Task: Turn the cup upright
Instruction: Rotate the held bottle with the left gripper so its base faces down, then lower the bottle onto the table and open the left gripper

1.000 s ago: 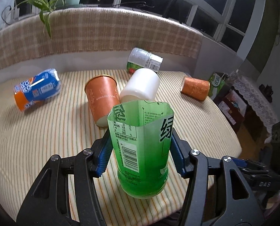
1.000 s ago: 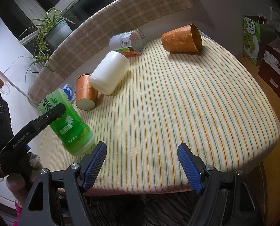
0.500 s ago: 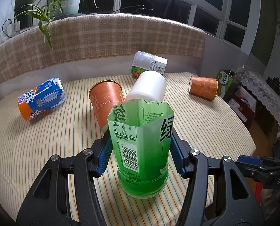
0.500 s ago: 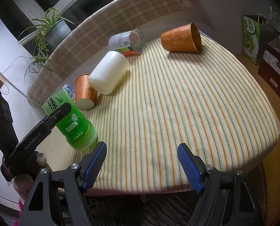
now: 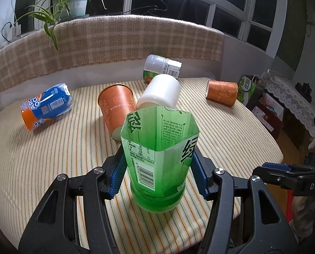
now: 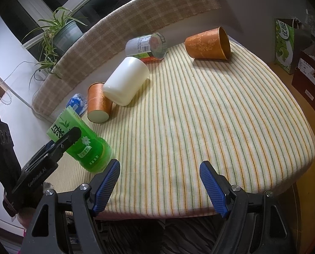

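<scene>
A green cut-bottle cup stands mouth up between the blue pads of my left gripper, which is shut on it; its base rests on or just above the striped tablecloth near the front edge. It also shows in the right wrist view, with the left gripper's fingers across it. My right gripper is open and empty over the front edge of the table.
Lying on their sides: an orange cup, a white cup, a clear labelled cup, a second orange cup at the right, and a blue-orange cup at the left. A plaid backrest runs behind.
The left gripper has tipped the green cup more upright and lowered it toward the cloth. The right gripper has barely moved.
</scene>
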Demonstrator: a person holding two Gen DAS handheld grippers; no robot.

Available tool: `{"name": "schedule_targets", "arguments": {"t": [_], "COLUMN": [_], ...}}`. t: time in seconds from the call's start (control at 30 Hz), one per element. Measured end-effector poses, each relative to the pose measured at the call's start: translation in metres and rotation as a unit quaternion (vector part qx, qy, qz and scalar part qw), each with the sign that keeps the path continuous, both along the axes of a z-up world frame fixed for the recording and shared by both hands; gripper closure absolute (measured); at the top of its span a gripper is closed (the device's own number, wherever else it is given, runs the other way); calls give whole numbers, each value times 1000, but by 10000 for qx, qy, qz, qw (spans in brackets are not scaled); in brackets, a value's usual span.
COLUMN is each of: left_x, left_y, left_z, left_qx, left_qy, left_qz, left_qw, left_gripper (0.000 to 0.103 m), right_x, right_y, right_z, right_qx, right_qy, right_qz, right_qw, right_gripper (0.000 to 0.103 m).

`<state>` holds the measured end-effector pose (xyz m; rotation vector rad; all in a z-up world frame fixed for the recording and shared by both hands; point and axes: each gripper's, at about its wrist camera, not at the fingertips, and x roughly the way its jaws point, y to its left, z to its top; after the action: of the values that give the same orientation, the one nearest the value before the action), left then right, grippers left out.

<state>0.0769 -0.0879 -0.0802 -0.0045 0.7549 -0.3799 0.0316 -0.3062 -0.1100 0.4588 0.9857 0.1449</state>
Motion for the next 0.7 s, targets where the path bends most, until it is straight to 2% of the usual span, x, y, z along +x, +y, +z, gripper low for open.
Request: {"name": "schedule_targets", "arguments": {"t": [0.37,0.47,0.7], "left_x": [-10,-11,-16], "left_y": [6,6,3], "left_z": [-3,-4,-5], "left_qx": [-192,-192,-161], "left_qy": [183,229,270], "left_qz": [-41,-43,-116], "left_qw": [9996,9995,9994], "left_gripper": [43,37,33], "right_x": [-3,-3,-6], "right_y": [2,3,3], "right_z": [4,5,6], "right_qx": [-6,-8,-17], "right_qy": [-44,-52,-75], "right_qz": [35,59,45], "right_qw": [10000,10000,10000], "right_gripper": [23,23,23]}}
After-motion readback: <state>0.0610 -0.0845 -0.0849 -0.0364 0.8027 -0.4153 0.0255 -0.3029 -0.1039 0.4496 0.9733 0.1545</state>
